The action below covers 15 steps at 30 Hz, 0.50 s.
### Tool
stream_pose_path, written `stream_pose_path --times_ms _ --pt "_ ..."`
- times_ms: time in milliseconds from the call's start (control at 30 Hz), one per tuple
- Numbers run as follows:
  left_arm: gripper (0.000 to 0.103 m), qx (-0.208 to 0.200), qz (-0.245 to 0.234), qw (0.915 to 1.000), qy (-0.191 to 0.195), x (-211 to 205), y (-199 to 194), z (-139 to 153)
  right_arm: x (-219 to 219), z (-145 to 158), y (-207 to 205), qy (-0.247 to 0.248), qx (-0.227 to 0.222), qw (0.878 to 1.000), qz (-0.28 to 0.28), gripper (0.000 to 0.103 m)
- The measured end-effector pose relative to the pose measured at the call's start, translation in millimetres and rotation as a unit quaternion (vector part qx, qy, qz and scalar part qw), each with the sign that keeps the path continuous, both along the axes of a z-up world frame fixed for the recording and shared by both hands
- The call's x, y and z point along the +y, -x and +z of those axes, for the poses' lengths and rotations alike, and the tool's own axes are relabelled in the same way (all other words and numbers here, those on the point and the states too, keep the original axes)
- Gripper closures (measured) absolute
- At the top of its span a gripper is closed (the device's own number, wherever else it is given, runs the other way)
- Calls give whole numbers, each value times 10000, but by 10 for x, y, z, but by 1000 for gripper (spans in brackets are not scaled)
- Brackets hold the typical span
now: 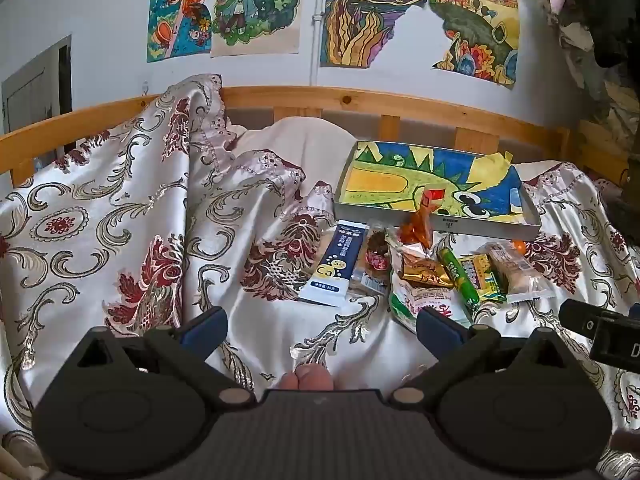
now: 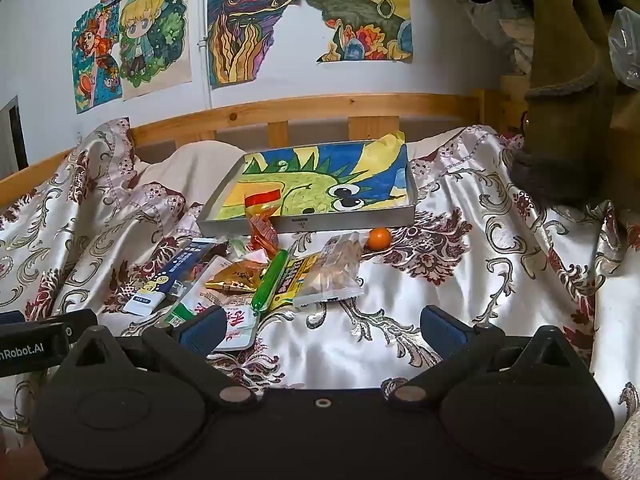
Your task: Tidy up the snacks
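Both grippers, left [image 1: 322,326] and right [image 2: 322,326], wide, empty. Snacks [image 2: 256,276] ahead-left of right fingers, nearer them; sausage [image 2: 270,280] long axis runs away from the fingers. Tray [image 2: 340,222] beyond.

Bare bedspread [image 2: 360,344] at lower centre of the right view: free approach. Snack pile [image 2: 256,276] blocks centre-left; tray [image 2: 312,222] behind; orange ball [image 2: 379,238] just right.

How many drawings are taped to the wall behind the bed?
4, though frame edges may hide more: an orange-haired figure far left, a blond cartoon child beside it, a swirly purple-and-yellow one at centre, and a torn landscape on the right.
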<state>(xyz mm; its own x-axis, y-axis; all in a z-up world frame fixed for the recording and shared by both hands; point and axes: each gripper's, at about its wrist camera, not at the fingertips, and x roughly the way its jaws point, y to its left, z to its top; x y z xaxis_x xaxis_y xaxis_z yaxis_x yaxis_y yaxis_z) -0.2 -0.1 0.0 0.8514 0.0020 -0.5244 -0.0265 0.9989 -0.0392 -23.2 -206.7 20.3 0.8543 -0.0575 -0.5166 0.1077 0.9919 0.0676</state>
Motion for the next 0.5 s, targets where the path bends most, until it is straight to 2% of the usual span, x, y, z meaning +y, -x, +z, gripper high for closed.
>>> stream_pose_path --times_ms 500 --pt "1 29 -1 10000 20 -2 4 8 -14 19 0 4 -7 10000 -38 1"
